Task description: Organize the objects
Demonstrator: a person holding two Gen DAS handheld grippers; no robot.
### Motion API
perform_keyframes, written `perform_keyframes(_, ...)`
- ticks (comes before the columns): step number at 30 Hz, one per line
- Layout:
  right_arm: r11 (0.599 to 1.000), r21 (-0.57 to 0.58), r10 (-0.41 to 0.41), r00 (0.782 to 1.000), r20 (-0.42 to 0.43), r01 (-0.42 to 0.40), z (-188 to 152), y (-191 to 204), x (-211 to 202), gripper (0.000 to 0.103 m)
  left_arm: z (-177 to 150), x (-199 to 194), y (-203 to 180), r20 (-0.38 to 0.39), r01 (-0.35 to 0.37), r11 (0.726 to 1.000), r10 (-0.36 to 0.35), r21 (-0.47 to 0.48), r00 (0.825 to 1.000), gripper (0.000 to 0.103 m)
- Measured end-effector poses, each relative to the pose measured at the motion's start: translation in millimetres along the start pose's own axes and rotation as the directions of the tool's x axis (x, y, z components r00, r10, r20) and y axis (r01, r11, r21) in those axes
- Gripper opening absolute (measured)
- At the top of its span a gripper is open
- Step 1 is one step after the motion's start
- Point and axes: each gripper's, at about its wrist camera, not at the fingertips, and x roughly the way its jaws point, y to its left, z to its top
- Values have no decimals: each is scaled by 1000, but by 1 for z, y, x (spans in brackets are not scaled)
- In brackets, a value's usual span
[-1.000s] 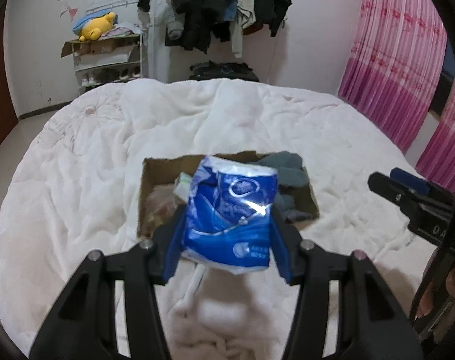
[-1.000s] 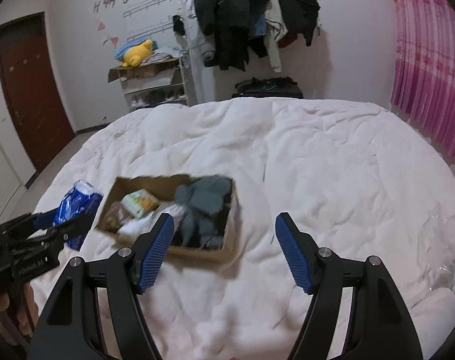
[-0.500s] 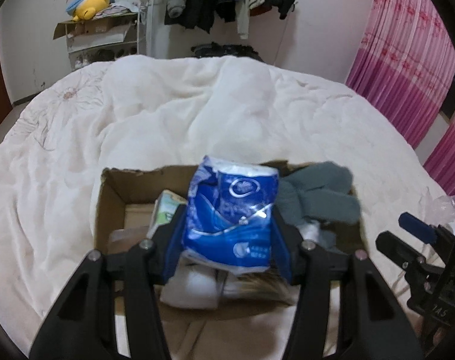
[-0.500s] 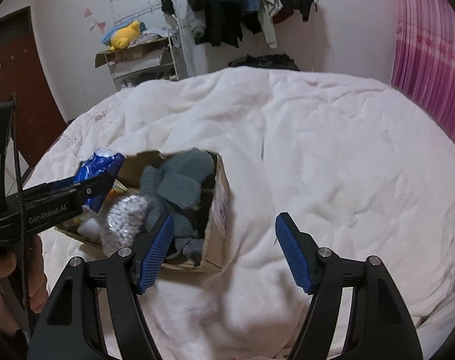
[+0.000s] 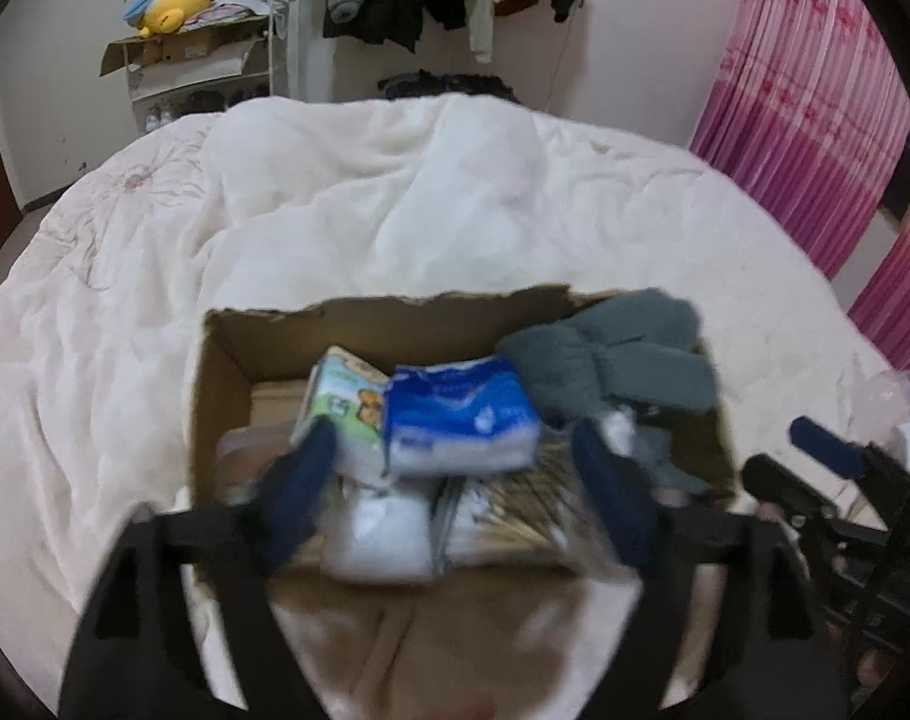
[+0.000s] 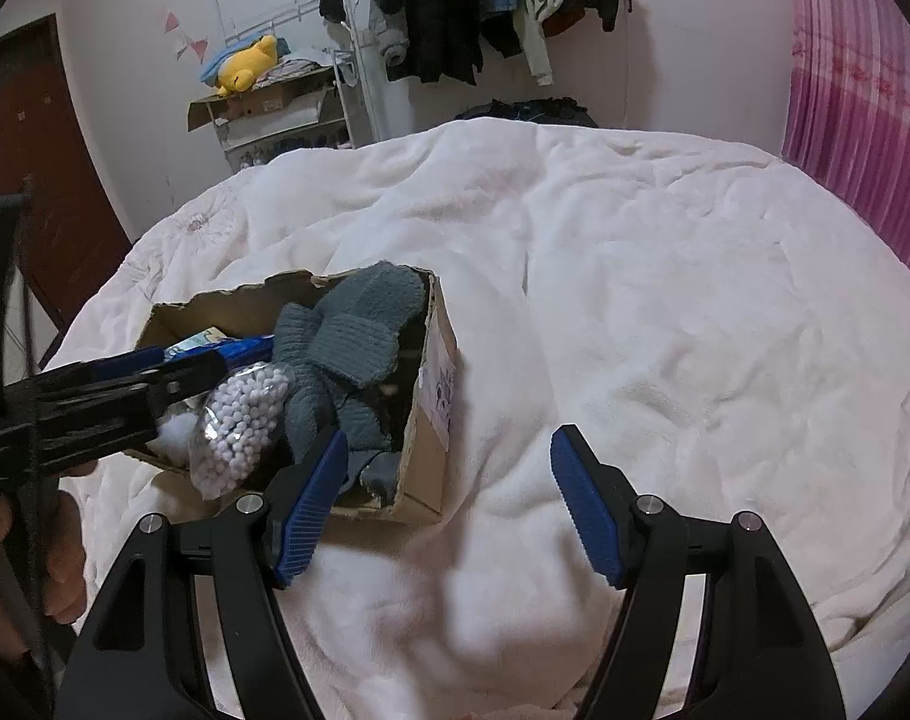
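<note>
A blue and white tissue pack [image 5: 460, 420] lies flat inside the cardboard box [image 5: 395, 306] on the bed. My left gripper [image 5: 455, 462] hovers over the box with its jaws opening; the pack sits beyond the blurred fingertips and neither pad touches it. Also in the box are a grey knitted garment [image 5: 622, 354], a small printed carton [image 5: 347, 390] and a bag of white beads [image 6: 245, 414]. My right gripper [image 6: 449, 450] stands open and empty over the blanket, just off the box's near right corner [image 6: 437, 396]. In the right wrist view the left gripper [image 6: 155, 372] reaches in from the left.
The box rests on a rumpled white blanket [image 6: 694, 300] covering a round bed. A clear plastic bag [image 5: 898, 390] lies at the right edge. Beyond the bed stand a clothes rack [image 6: 484, 0], a shelf with a yellow plush [image 6: 245, 69], a brown door [image 6: 35, 180] and pink curtains [image 5: 814, 120].
The left gripper carried the blue pack forward over the box, then its jaws spread and the pack dropped in. The right gripper came down closer to the box.
</note>
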Motion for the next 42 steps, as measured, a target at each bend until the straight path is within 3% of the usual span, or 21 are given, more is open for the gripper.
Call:
perform_keyframes(6,1000,-8,10,1000,7,-10,-8,7,-25,73,-17,-56,-4,67,-3,1000,2,16,998,91)
perform_keyframes(17,999,-31,32,999,14,-31,-35,19,-89,73,-75,-150,-16,137,37,999,-42,38,990,92)
perform_keyframes(25,998,-52,48,999,15,-48,-52,36,-131,73,-114,-213,-22,208,7,999,-16,42,978,92)
perform_keyframes(35,994,-100,40,999,-17,-41,-84,57,-173,73,-158,-246,-32,237,-44,998,31,50,971,93)
perform_keyframes(42,992,-114,40,998,-45,-45,-99,62,-171,73,-166,-242,-23,207,-44,999,40,15,977,93)
